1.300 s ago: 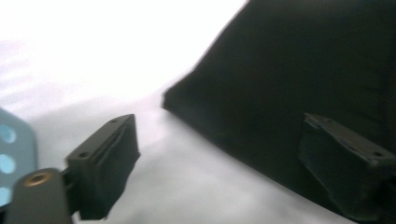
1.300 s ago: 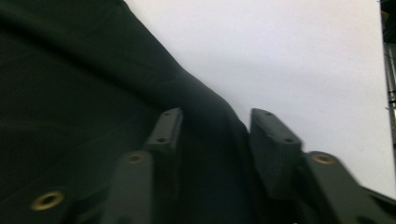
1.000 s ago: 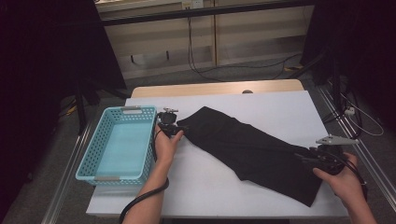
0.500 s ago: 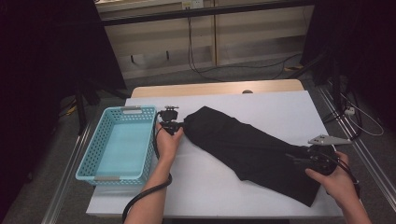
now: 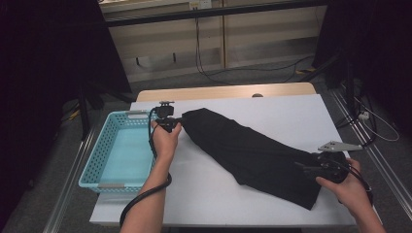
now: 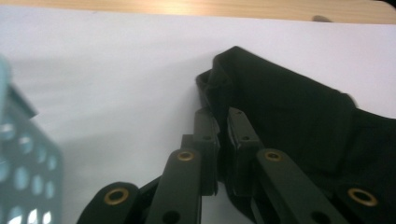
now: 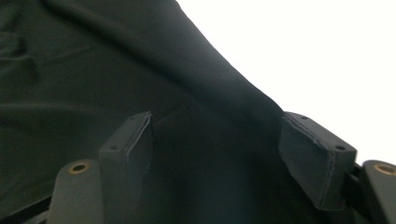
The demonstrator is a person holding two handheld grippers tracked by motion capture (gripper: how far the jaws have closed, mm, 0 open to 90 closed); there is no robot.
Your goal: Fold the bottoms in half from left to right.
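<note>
High view: black cloth [image 5: 252, 153] lies diagonally across the white table [image 5: 272, 109], beside the blue basket [image 5: 119, 150]. Left gripper [image 6: 223, 140] has its jaws nearly together, pinching the cloth's folded far-left corner; the pinched edge is hard to separate from the dark jaws. Right gripper [image 7: 217, 154] has jaws spread wide over the near-right end; contact with the fabric cannot be made out.

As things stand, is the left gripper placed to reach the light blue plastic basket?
Probably yes. The left gripper sits just right of the light blue plastic basket with nothing between them. Its jaws, though, look nearly closed on the near end of the black cloth, so it would need to let go or drag that along.
</note>
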